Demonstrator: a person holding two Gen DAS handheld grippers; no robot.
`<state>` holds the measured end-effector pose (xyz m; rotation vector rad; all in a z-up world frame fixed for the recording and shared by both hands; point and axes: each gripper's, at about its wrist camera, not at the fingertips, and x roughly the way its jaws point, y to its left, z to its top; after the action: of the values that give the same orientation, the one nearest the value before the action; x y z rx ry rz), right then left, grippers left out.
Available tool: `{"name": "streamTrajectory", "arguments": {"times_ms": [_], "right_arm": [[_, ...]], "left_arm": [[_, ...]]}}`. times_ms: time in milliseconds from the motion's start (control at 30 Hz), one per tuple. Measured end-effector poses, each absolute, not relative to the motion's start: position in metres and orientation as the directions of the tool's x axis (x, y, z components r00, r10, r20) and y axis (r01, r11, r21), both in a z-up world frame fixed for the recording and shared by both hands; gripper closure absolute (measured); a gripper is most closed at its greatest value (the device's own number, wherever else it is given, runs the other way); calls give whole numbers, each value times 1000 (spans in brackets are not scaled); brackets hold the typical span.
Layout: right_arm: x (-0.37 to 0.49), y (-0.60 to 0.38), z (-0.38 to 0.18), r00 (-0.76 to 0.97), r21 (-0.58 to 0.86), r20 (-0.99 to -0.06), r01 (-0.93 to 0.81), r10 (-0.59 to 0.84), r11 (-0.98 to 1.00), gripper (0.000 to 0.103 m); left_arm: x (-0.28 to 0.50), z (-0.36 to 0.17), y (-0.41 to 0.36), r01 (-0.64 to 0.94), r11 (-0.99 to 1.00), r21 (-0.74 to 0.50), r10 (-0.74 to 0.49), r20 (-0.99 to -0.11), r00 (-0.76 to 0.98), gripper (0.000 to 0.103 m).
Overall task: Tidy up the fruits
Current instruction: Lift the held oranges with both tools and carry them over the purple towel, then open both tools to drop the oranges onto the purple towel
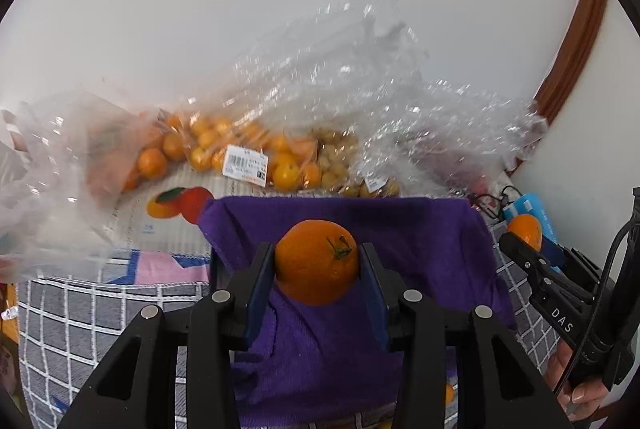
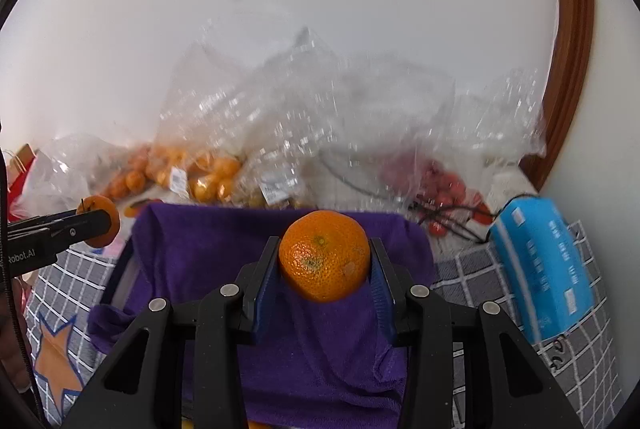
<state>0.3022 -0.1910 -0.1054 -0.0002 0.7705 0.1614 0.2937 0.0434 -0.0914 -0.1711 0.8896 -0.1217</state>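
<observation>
Two oranges are carried at once, the left tool [image 1: 318, 261] clamped on one orange [image 1: 316, 261] across its middle and the right tool [image 2: 325, 261] clamped likewise on the other orange [image 2: 324, 255], both above a purple cloth [image 1: 420, 229]. Each fruit looks firm, light and round, likely to roll once released, so gripping its widest girth suits. Clear bags of fruit [image 1: 248, 149] lie at twelve o'clock on a checked cover [image 2: 480, 269] by a pale wall [image 2: 320, 9].

The orange [image 2: 324, 255] has a pitted, faintly glossy peel. Beneath it the purple cloth [image 2: 200, 249] looks soft and matt. At twelve o'clock, crinkled clear plastic bags [image 1: 340, 69] glint; the fingers [image 1: 256, 269] are matt black plastic with metal rivets [image 1: 221, 296].
</observation>
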Motion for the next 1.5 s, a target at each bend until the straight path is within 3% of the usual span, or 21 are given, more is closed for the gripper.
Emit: {"name": "streamTrajectory", "arguments": {"times_ms": [600, 1033, 1133, 1200, 1233, 1333, 1500], "right_arm": [[343, -178, -185, 573, 52, -808, -159, 135, 986, 61], [346, -176, -201, 529, 59, -838, -163, 137, 985, 60], [342, -177, -193, 547, 59, -826, -162, 139, 985, 54], [338, -178, -185, 568, 50, -812, -160, 133, 986, 35], [334, -179, -179, 580, 49, -804, -156, 132, 987, 32], [322, -182, -160, 617, 56, -776, -138, 131, 989, 32], [289, -187, -128, 672, 49, -733, -107, 108, 993, 32]], "left_arm": [[340, -168, 36, 22, 986, -167, -156, -856, 493, 63], [345, -181, 34, 21, 988, -153, -145, -865, 480, 61], [345, -179, 32, 21, 988, -151, -143, -871, 471, 61], [342, -173, 30, 20, 989, -146, -137, -866, 482, 60], [340, -169, 30, 22, 990, -143, -135, -863, 487, 58], [329, -147, 28, 31, 990, -136, -132, -839, 527, 53], [303, -113, 31, 18, 992, -123, -111, -810, 576, 52]]}}
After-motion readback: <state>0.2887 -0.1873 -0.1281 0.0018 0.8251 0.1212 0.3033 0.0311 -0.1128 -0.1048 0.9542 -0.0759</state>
